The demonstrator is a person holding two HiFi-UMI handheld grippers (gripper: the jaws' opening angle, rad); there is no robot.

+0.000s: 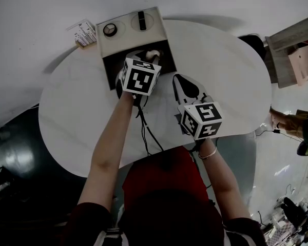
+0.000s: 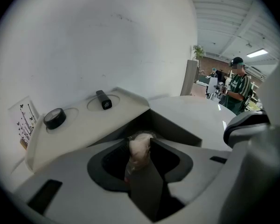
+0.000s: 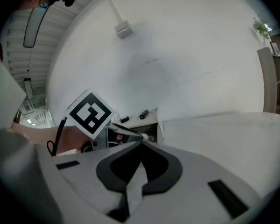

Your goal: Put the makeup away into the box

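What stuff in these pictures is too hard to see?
- Inside of the box: in the head view, the left gripper covers much of its dark opening.
- The pale thing it grips: in the left gripper view, the jaws hide most of it, so which makeup it is stays unclear.
- Print on the card beside the box: too small in the head view.

L gripper (image 2: 140, 144) w/ puff (image 2: 138, 152) near box (image 2: 79, 127)
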